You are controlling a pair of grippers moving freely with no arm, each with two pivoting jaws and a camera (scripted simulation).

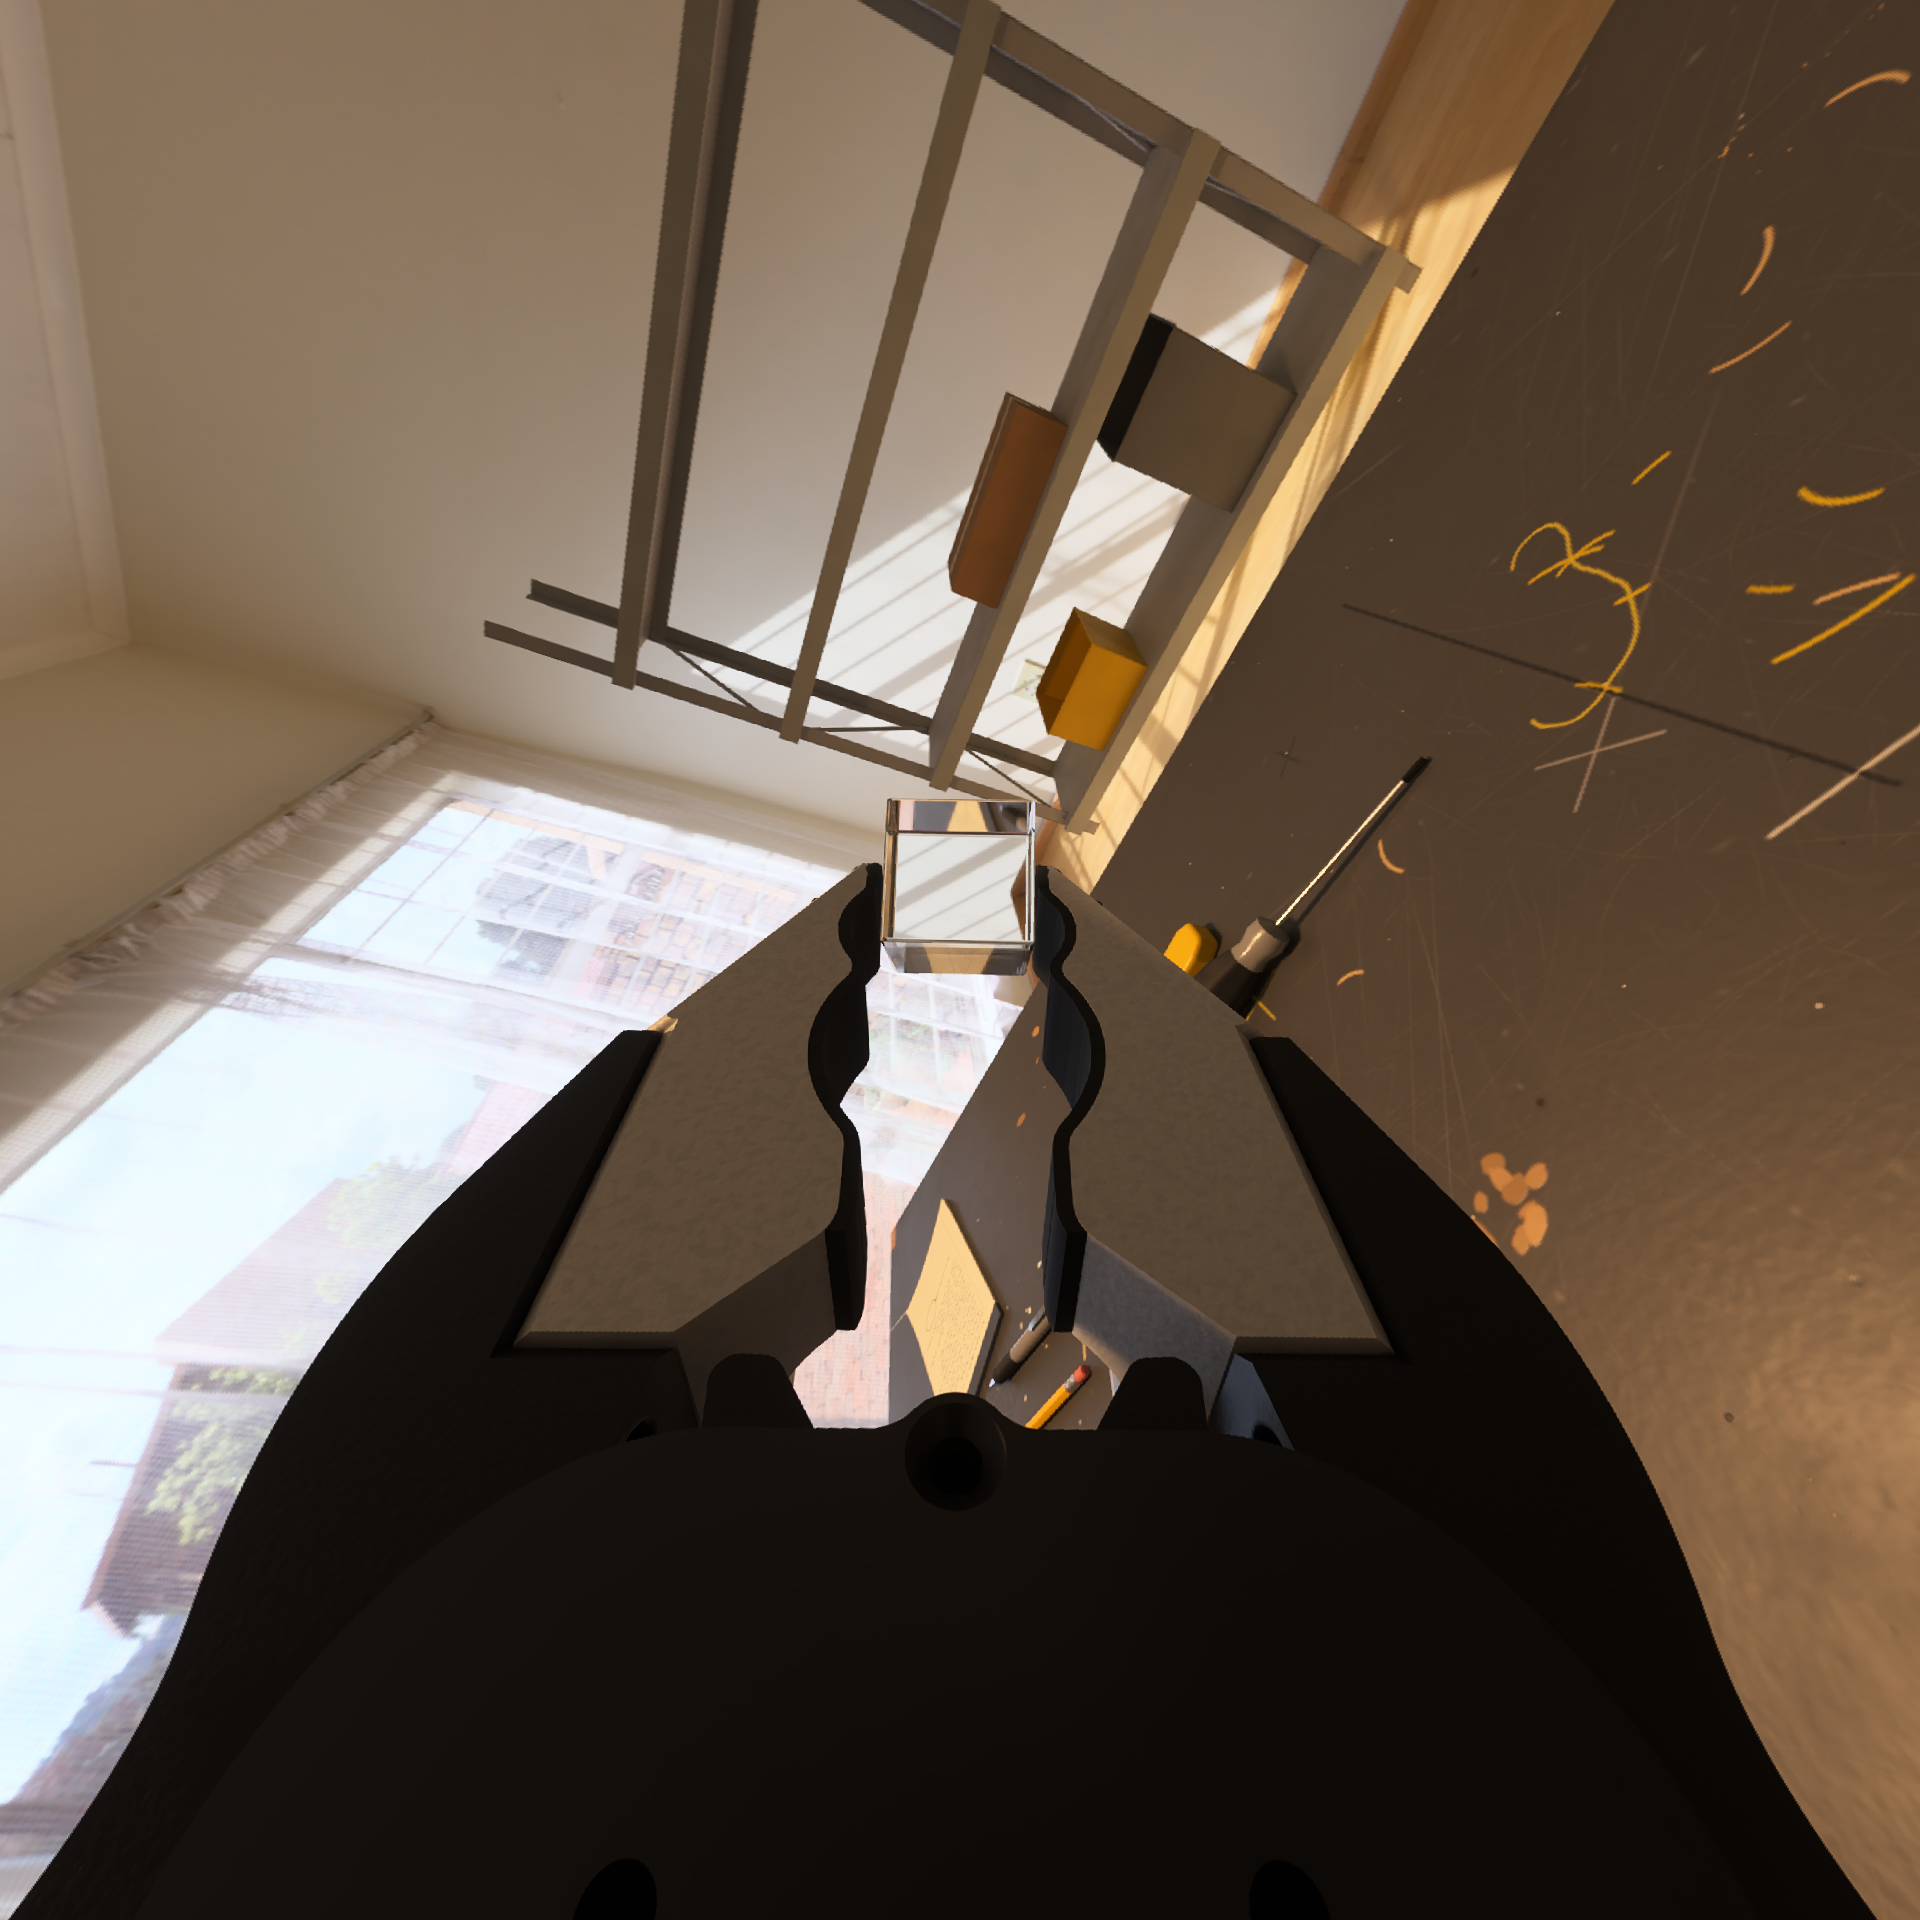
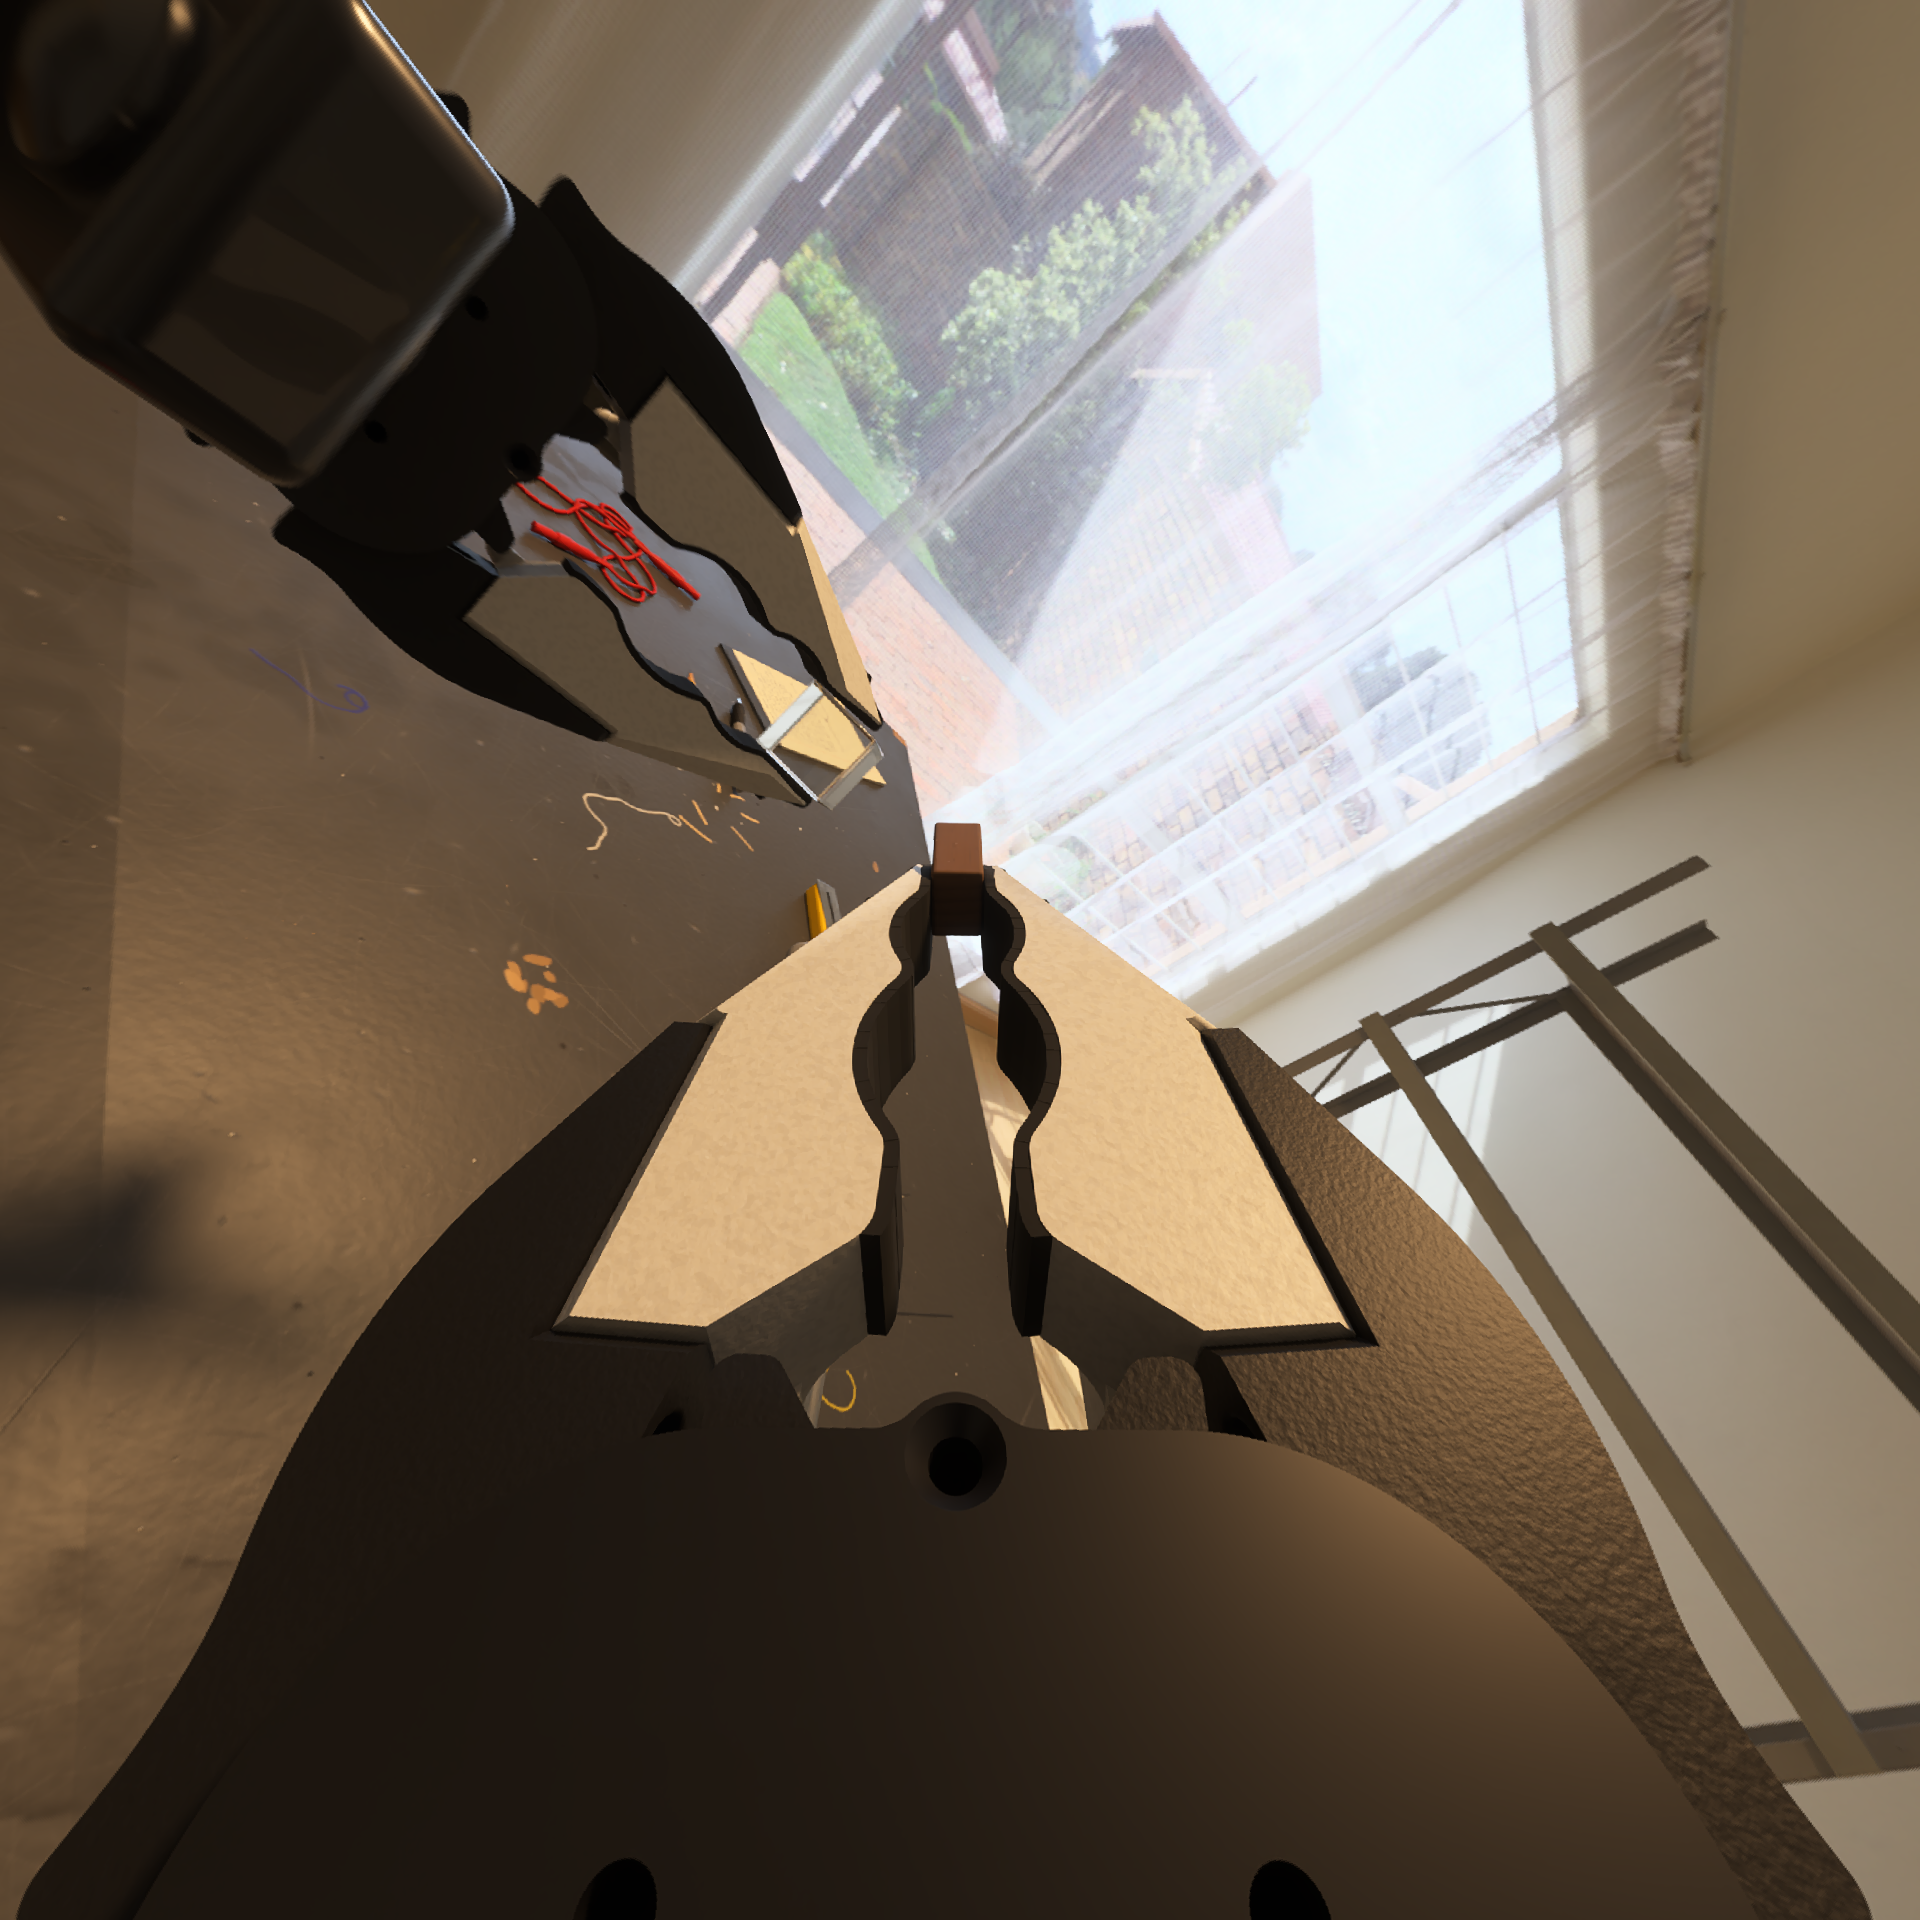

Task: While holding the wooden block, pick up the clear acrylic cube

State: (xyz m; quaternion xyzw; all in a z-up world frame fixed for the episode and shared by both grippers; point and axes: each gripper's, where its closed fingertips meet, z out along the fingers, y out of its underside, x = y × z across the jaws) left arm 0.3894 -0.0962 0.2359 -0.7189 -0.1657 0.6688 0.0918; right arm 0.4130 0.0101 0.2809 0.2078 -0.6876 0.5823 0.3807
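In the left wrist view my left gripper (image 1: 956,904) is shut on the clear acrylic cube (image 1: 957,883), held at its fingertips above the dark scratched table (image 1: 1558,935). In the right wrist view my right gripper (image 2: 957,899) is shut on the small brown wooden block (image 2: 957,876), pinched between its tips and lifted off the table (image 2: 312,935). The left gripper also shows in the right wrist view (image 2: 831,769) at upper left, with the clear cube (image 2: 821,743) between its tips.
On the table lie a screwdriver (image 1: 1320,883), a pencil (image 1: 1060,1392), a pen (image 1: 1023,1345), a tan pad (image 1: 951,1299) and a red cable (image 2: 608,540). A metal shelf rack (image 1: 1039,416) with boxes stands by the wall. A large window (image 2: 1299,468) lies beyond.
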